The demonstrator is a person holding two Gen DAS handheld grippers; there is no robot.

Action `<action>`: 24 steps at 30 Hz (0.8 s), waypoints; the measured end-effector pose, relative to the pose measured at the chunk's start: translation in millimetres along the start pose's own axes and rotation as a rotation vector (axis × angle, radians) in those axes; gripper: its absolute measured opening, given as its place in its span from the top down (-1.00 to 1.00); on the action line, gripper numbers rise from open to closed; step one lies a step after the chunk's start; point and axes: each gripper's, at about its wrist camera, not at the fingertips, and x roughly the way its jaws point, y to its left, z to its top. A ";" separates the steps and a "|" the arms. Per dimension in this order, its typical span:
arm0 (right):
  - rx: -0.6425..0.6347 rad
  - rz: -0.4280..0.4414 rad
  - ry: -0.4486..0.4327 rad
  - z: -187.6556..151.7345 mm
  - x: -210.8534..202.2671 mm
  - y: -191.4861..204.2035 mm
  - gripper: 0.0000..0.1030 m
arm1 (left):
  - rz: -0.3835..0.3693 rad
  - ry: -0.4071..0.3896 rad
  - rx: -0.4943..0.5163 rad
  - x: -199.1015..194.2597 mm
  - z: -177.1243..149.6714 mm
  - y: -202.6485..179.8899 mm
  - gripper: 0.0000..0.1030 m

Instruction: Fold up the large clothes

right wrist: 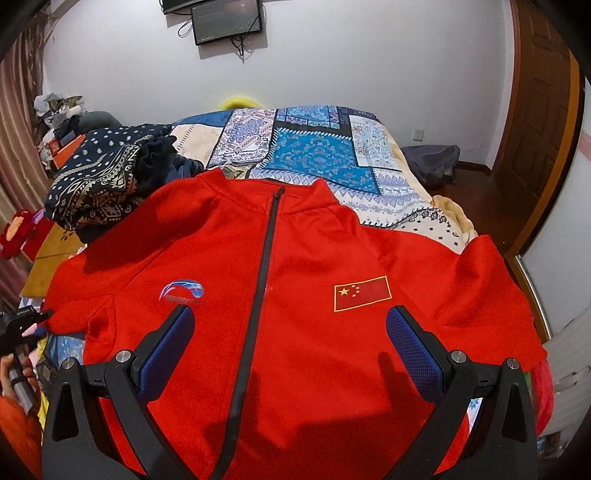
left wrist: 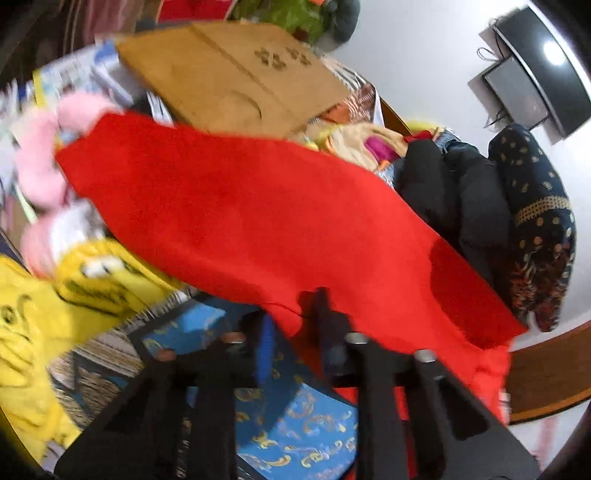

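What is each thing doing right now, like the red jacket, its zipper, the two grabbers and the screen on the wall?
Red jacket: spread front-up on the bed, not yet folded.
Zipper: zipped up to the collar.
Left gripper: shut on the red jacket's edge.
Right gripper: open, above the jacket's chest, gripping nothing.
Wall screen: dark.
Patterned bedspread: laid flat under the jacket.

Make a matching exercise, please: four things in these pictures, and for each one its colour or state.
1 jacket
2 zipper
3 right gripper
4 left gripper

a black, closed up to the collar
b open above the jacket
c red, spread front up on the bed
d closed on the jacket's edge

Pairs: 1-c, 2-a, 3-b, 4-d
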 end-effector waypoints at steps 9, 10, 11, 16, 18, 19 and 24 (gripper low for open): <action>-0.013 -0.006 -0.032 0.6 -16.5 -3.5 -1.00 | -0.051 -0.238 0.253 -77.0 8.1 -89.5 0.88; -0.012 -0.004 -0.035 1.2 -17.8 -3.5 -1.00 | -0.066 -0.248 0.271 -81.7 8.1 -98.8 0.88; -0.012 -0.002 -0.040 1.1 -19.9 -5.2 -1.00 | -0.096 -0.263 0.305 -92.1 6.0 -114.5 0.88; -0.016 -0.009 -0.062 2.3 -28.1 -12.0 -1.00 | -0.216 -0.284 0.433 -120.7 -15.3 -170.2 0.89; -0.007 -0.015 -0.065 2.0 -30.7 -17.8 -1.00 | -0.270 -0.275 0.488 -127.7 -29.2 -195.4 0.89; 0.003 -0.013 -0.066 1.6 -31.8 -21.7 -1.00 | -0.288 -0.268 0.509 -127.6 -34.6 -205.8 0.89; 0.047 0.000 -0.062 -4.3 -35.7 -38.5 -1.00 | -0.369 -0.185 0.639 -116.2 -73.0 -269.4 0.89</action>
